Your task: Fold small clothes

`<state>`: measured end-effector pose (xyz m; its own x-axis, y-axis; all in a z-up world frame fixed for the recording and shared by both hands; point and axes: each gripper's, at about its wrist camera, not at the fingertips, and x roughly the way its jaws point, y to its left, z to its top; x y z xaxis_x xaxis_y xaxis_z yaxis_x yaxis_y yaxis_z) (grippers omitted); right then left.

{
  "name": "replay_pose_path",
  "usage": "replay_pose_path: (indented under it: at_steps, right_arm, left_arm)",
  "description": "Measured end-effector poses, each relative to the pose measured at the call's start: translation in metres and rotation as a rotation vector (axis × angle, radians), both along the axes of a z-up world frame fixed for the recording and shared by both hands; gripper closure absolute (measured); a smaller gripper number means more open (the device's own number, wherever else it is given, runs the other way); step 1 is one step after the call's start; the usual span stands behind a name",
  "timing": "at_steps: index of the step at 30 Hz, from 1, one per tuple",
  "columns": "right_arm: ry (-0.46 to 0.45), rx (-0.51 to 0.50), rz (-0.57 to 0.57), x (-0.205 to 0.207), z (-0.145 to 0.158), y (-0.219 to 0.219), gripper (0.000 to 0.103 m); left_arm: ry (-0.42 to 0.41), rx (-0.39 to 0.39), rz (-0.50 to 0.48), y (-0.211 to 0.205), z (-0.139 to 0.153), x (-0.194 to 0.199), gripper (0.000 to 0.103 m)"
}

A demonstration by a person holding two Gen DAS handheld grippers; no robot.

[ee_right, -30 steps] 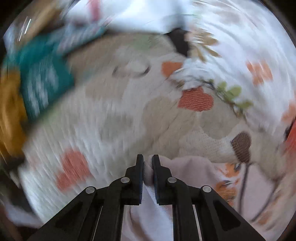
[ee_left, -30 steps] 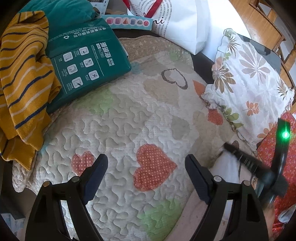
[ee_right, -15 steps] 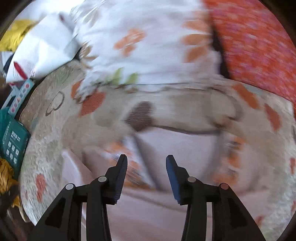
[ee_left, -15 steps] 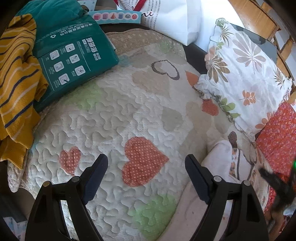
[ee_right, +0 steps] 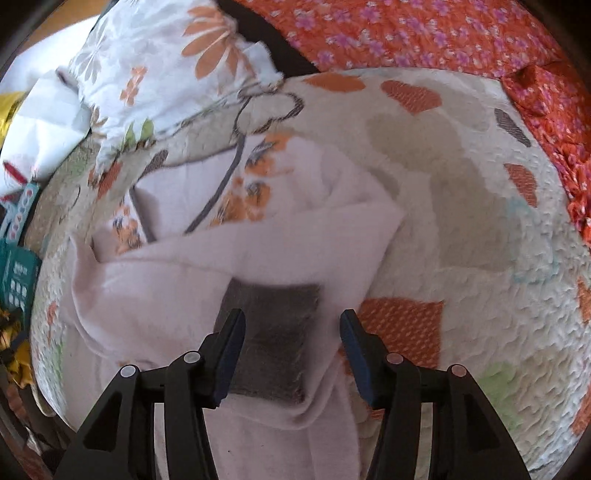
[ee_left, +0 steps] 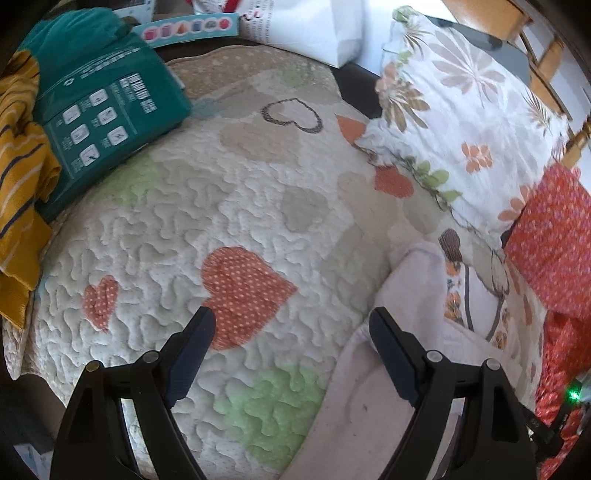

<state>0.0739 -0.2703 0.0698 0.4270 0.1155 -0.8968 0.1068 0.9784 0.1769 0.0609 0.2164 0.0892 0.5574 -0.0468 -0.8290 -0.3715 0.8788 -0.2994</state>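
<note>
A small pale pink garment (ee_right: 236, 258) with a grey patch (ee_right: 275, 332) and an orange flower print lies partly folded on the heart-patterned quilt (ee_right: 480, 295). My right gripper (ee_right: 291, 336) is open and empty, its fingers either side of the grey patch, just above the cloth. In the left wrist view the same garment (ee_left: 417, 295) lies at the lower right. My left gripper (ee_left: 288, 343) is open and empty over the quilt (ee_left: 258, 184), its right finger at the garment's edge.
A floral pillow (ee_left: 461, 110) and a red flowered cushion (ee_left: 554, 236) lie at the right. A green package (ee_left: 107, 110) and a yellow striped garment (ee_left: 18, 184) sit at the left, a white bag (ee_left: 314, 26) at the back.
My right gripper was shut on the garment's edge a second ago; it has let go, opened and swung right over the grey patch. My left gripper stayed open and shifted slightly.
</note>
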Motion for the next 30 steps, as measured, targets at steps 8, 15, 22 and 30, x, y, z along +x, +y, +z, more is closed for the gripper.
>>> replay_pose_path:
  at_steps: [8,15,22,30]
  right_arm:
    - [0.017,-0.387,-0.072,-0.012,-0.006,-0.002,0.091]
    - [-0.071,-0.252,-0.054,-0.081,0.032,-0.038,0.060]
    - [-0.144,-0.280,-0.096,-0.118,0.028,-0.061,0.058]
    - [-0.120,-0.240,-0.081,-0.105,0.014,-0.053,0.050]
  left_arm:
    - [0.027,0.075,-0.041,-0.021,-0.009,0.000,0.019]
    - [-0.001,0.084,-0.091,-0.054,-0.014,-0.006,0.019]
    - [-0.025,0.169,-0.240,-0.135,-0.027,0.021,0.019]
    - [0.121,0.333,-0.338,-0.181,-0.068,0.041,0.019]
